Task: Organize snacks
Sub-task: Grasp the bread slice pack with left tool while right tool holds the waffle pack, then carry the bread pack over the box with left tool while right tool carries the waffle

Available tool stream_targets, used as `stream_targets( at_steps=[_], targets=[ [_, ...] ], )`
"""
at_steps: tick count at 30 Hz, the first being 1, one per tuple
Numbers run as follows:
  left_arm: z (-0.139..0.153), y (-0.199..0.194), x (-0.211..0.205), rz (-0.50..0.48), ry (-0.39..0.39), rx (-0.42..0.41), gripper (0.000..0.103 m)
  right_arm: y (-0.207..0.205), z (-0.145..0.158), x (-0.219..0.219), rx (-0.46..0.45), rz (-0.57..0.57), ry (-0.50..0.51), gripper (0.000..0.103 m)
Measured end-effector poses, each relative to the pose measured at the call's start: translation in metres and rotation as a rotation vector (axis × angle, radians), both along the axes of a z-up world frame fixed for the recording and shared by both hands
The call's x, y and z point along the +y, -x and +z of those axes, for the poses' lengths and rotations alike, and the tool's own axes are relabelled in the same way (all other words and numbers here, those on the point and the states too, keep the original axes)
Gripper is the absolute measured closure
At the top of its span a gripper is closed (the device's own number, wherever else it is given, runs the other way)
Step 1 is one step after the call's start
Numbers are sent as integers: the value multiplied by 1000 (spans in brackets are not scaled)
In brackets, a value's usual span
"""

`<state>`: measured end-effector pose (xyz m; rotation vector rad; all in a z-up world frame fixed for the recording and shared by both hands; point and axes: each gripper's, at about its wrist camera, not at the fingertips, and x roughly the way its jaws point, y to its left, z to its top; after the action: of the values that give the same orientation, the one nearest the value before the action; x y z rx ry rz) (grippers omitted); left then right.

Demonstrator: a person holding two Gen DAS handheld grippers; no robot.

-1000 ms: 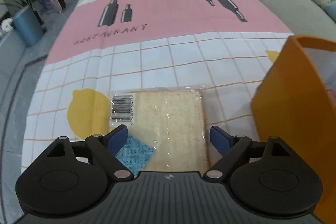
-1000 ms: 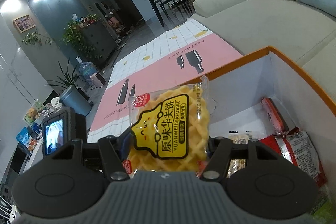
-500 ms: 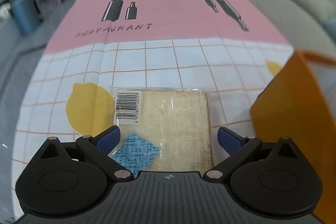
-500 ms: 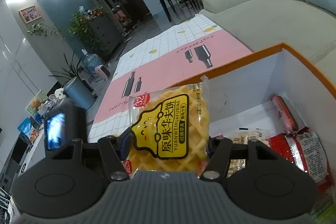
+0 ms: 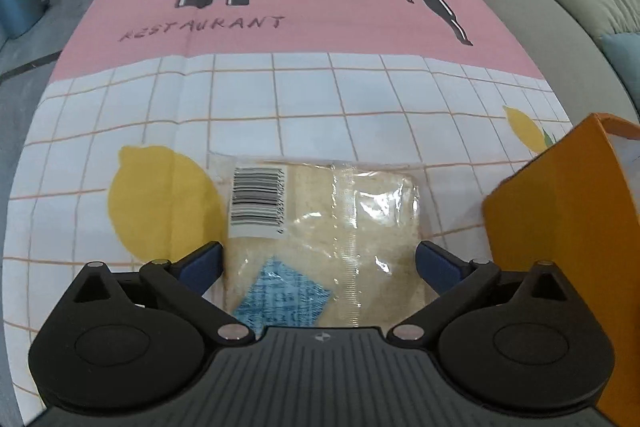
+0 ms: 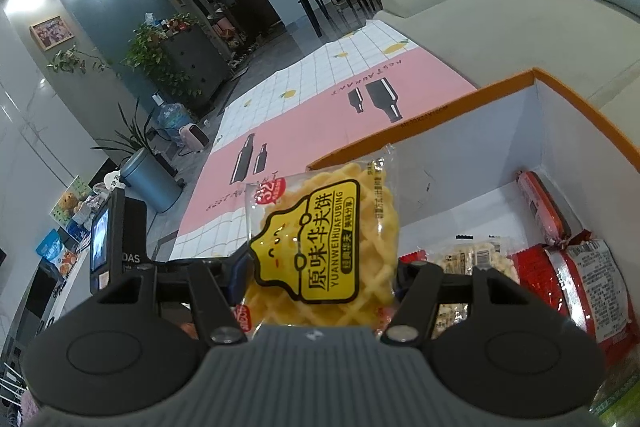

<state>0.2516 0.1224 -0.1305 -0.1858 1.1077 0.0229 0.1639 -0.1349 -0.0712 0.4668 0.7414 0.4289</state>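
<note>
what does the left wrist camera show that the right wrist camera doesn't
Only the left wrist view shows the clear-wrapped pale bread slice lying on the cloth between the open left gripper.

Only the right wrist view shows the yellow waffle packet clamped in the right gripper, and red snack packs inside the box.

Both show the orange cardboard box and pink checked tablecloth.

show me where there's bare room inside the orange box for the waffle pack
Free: the white floor behind the peanut bar, along the far wall of the orange box. Crowded: the right side, with the sausage and red packets.
</note>
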Motion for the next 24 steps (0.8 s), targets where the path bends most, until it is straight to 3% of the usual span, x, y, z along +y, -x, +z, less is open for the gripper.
stream_targets(
  at_steps=[13,18,24],
  targets=[
    [-4,-5,-22,10,-80,-17,0,0,-2,2,-4,3,11,42],
    [-5,-1,-35,-76,-77,-20,0,1,-1,3,-5,4,12,42],
    [-8,2,-50,-57,-128,-51,0,1,-2,3,9,1,0,42]
  ],
)
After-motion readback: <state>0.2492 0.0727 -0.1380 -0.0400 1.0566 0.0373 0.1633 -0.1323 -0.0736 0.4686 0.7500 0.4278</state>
